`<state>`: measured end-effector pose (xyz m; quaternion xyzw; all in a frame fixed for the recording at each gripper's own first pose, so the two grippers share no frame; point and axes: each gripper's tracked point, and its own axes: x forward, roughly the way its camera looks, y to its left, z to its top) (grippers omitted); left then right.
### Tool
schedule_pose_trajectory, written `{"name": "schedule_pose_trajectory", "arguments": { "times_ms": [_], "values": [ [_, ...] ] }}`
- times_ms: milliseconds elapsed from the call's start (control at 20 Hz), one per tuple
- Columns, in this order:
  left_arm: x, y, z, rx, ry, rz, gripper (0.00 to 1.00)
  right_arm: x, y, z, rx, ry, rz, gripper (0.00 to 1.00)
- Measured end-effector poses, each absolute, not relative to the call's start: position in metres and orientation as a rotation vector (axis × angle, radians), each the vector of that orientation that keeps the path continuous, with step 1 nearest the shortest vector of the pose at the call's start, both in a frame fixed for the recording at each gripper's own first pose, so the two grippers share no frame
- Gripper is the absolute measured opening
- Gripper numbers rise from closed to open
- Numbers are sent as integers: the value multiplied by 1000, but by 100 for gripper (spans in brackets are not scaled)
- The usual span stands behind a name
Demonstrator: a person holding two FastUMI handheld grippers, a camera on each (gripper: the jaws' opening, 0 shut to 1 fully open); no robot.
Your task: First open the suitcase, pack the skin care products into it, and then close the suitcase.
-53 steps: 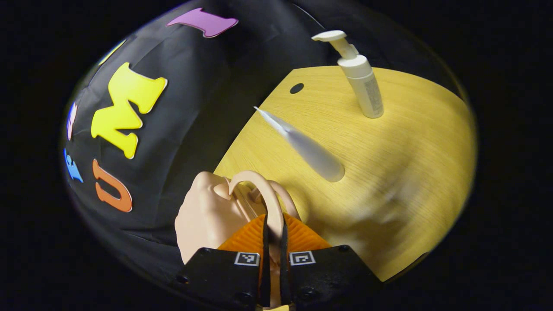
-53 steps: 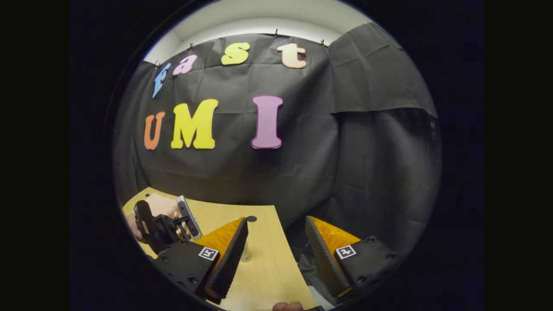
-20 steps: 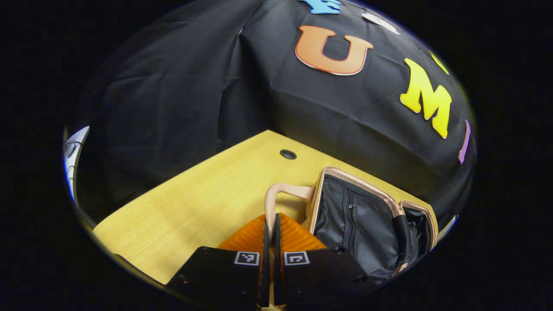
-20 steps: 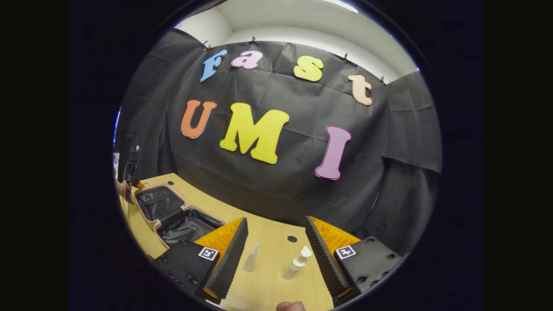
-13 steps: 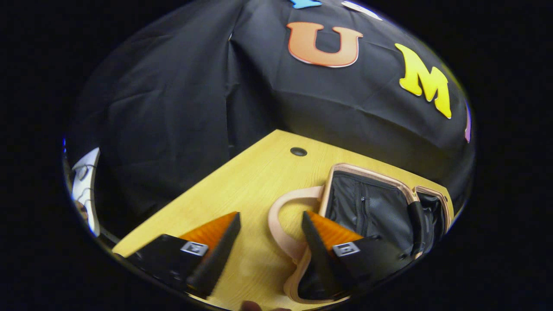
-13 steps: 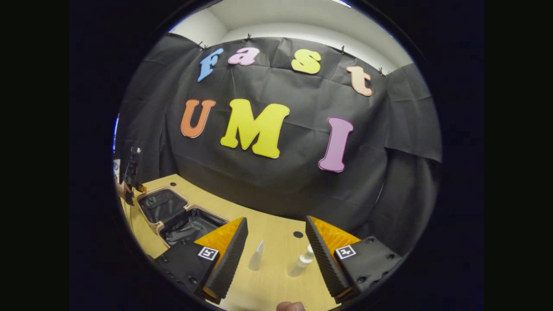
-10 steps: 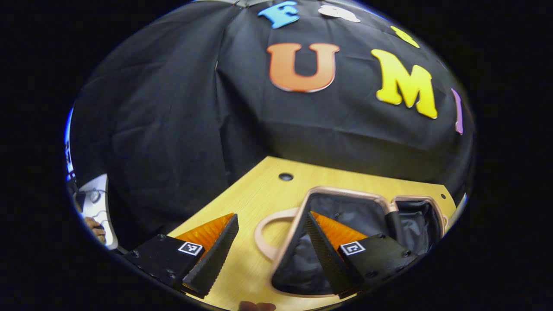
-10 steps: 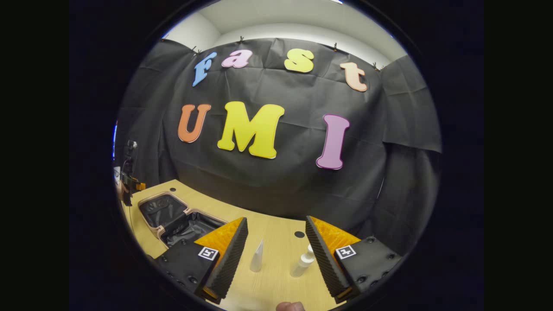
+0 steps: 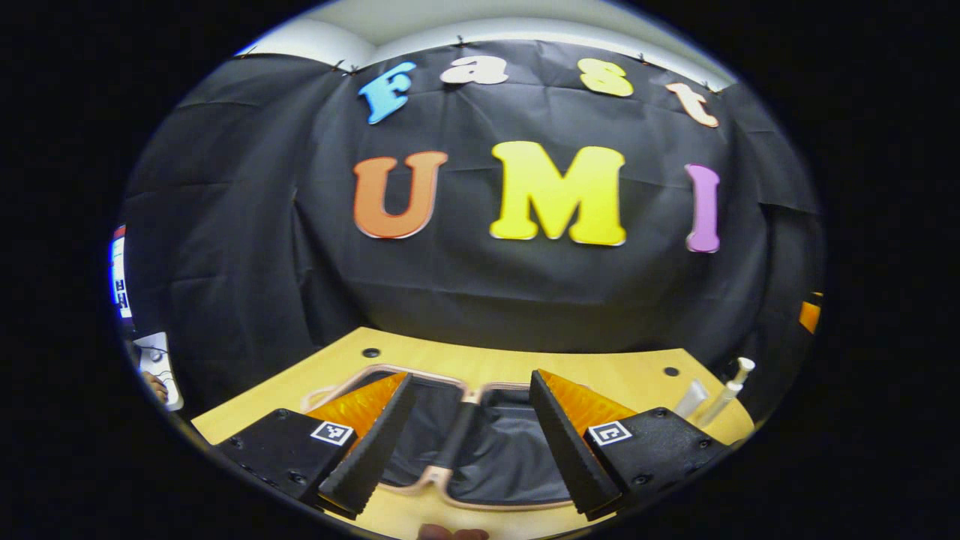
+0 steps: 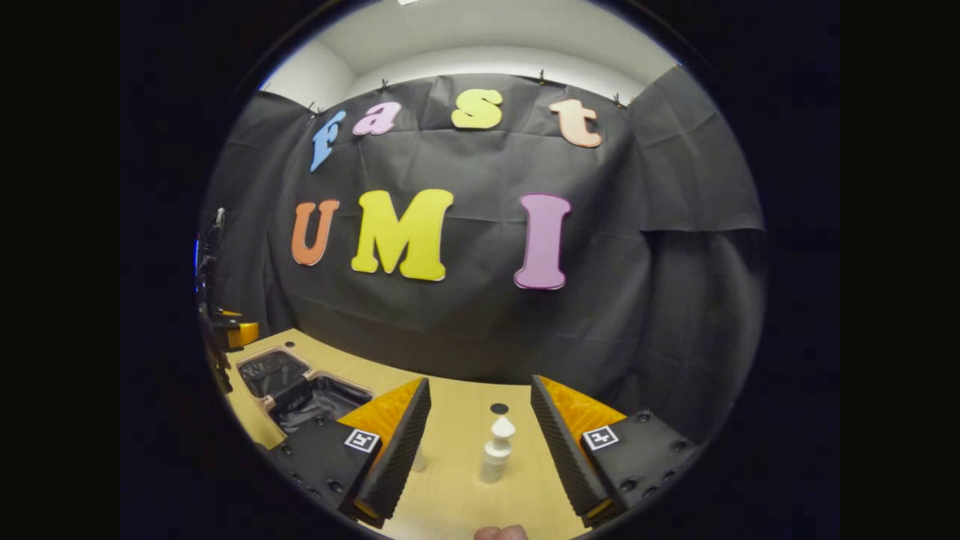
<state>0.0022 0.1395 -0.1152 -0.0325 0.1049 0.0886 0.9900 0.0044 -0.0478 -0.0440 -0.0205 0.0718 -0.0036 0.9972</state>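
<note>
My left gripper (image 9: 466,442) hung with its jaws spread wide above the suitcase (image 9: 480,442), which lay opened flat on the wooden table (image 9: 600,375). My right gripper (image 10: 480,450) was spread too, holding nothing, the white pump bottle (image 10: 496,450) standing upright between its fingers, a tube (image 9: 691,398) beside it

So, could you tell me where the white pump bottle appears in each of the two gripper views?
Left gripper view: the pump bottle stands at the far right on the table's edge, right of the open suitcase.
Right gripper view: it stands bottom centre, between that gripper's open fingers.
Shared landmark: the open suitcase, lying to the bottle's left in both.
</note>
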Motion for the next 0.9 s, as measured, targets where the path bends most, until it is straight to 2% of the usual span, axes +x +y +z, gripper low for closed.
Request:
{"name": "schedule_pose_trajectory", "arguments": {
  "times_ms": [200, 450, 650, 900],
  "values": [
    [7, 27, -131, -53, 208, 21, 98, -7, -95, -70, -51, 208, -38, 80],
    [24, -83, -188, -97, 314, -131, 98, -15, -134, -93, -39, 258, -95, 80],
    [38, -123, -227, -103, 376, -160, 98, -29, -160, -108, -64, 305, -114, 80],
    [60, -132, -289, -140, 491, -104, 98, -41, -192, -121, -75, 355, -157, 80]
  ]
}}
